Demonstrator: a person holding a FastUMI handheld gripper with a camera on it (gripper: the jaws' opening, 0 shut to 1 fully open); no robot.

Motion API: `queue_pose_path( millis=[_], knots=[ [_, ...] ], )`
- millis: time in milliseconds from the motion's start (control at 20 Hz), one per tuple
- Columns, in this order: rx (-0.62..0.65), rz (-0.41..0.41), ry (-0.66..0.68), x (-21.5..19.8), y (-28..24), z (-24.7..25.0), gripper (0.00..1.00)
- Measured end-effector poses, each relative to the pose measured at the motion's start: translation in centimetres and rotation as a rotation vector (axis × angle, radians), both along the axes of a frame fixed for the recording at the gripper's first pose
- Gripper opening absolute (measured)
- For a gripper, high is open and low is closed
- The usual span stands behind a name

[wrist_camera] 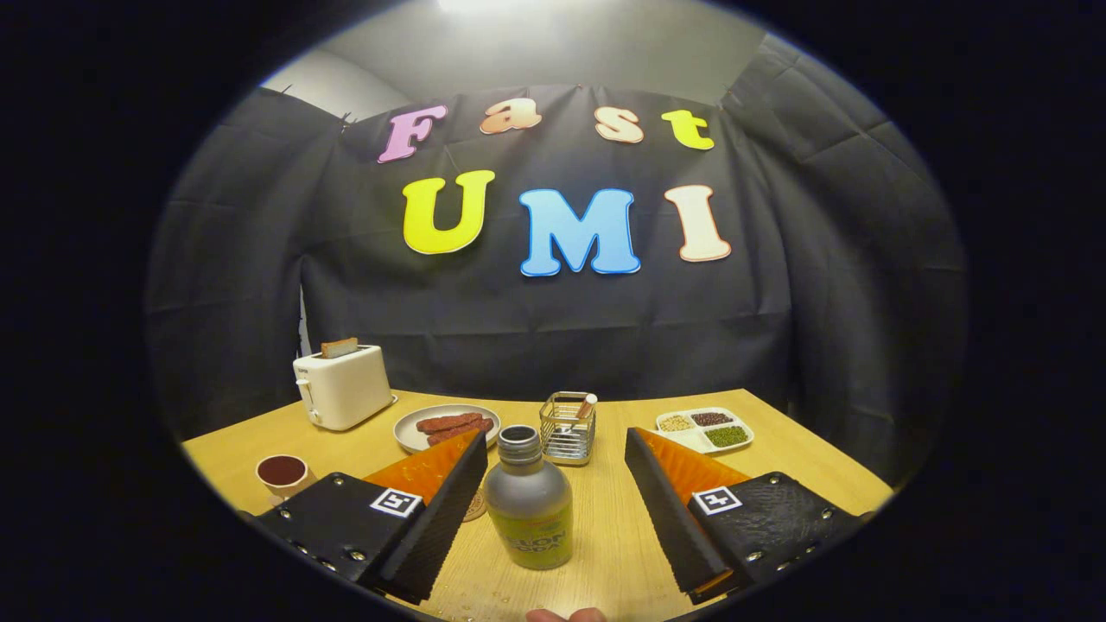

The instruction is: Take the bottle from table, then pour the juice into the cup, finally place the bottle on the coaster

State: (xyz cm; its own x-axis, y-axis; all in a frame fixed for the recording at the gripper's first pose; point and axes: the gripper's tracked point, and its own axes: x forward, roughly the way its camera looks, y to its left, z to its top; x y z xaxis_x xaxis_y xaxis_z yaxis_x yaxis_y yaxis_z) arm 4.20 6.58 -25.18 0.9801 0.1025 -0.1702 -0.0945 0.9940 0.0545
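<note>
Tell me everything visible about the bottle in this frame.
The bottle stands upright on the wooden table, between the open fingers of the tool; neither finger touches it, though the left one is closer. It is short and rounded, with a dull grey, metal-looking body, a yellow-green label around its lower half and a narrow threaded neck. No cap is on it and the mouth is open. A wire basket sits behind it, and a round coaster peeks out beside its left shoulder.

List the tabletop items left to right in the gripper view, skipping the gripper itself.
Cup → toaster → plate of sausages → bottle, standing between the open gripper's fingers → wire basket → divided tray of beans.
</note>
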Motion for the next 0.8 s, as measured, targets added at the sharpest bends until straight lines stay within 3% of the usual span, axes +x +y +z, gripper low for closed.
queue_pose_path(
  millis=[700, 800],
  knots=[
    [-0.050, -0.075, 0.011, 2.4, 2.4, -6.1, 0.99],
    [-0.049, -0.097, 0.027, 2.8, 1.9, -6.8, 0.95]
  ],
)
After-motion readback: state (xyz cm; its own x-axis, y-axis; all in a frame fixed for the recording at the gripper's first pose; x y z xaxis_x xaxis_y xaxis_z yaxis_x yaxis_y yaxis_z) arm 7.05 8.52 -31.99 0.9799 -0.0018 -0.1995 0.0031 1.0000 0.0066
